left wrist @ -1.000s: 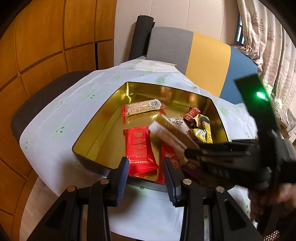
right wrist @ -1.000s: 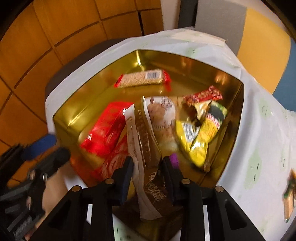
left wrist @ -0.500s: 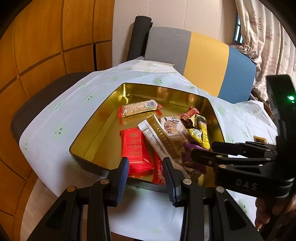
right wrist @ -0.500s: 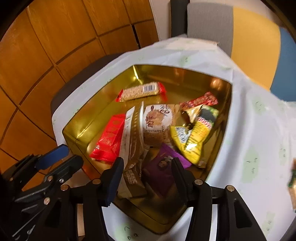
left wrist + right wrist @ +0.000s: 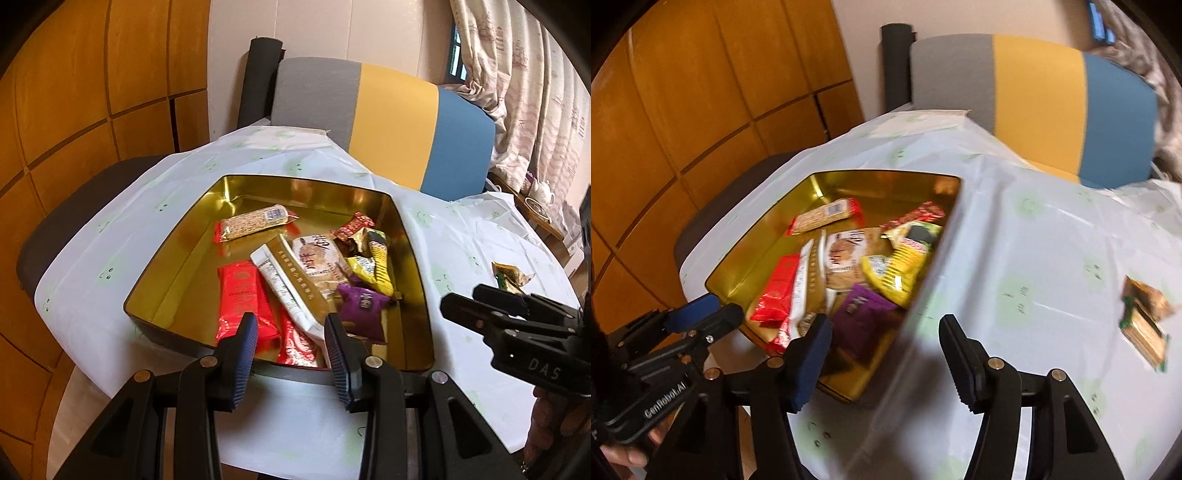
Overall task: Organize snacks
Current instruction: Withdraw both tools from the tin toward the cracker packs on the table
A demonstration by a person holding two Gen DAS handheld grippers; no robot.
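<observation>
Long gold-and-white packet dropped into the tin, right hand-held gripper withdrawn.

The gold-and-white packet (image 5: pixel 291 284) lay in the gold tin (image 5: pixel 413 266), long axis running from near rim to centre; a second earlier the right hand-held gripper (image 5: pixel 882 354) had pinched it, now empty and wide apart beside the tin; left hand-held gripper (image 5: pixel 291 350) open. One loose snack (image 5: pixel 1145 321) remained on the table (image 5: pixel 1034 240).

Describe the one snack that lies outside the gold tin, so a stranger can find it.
Start at the gold tin on the white tablecloth. Go right across the cloth, toward the table's right edge. There lies a green-and-gold wrapped snack, alone on the cloth, while all others sit inside the tin.
</observation>
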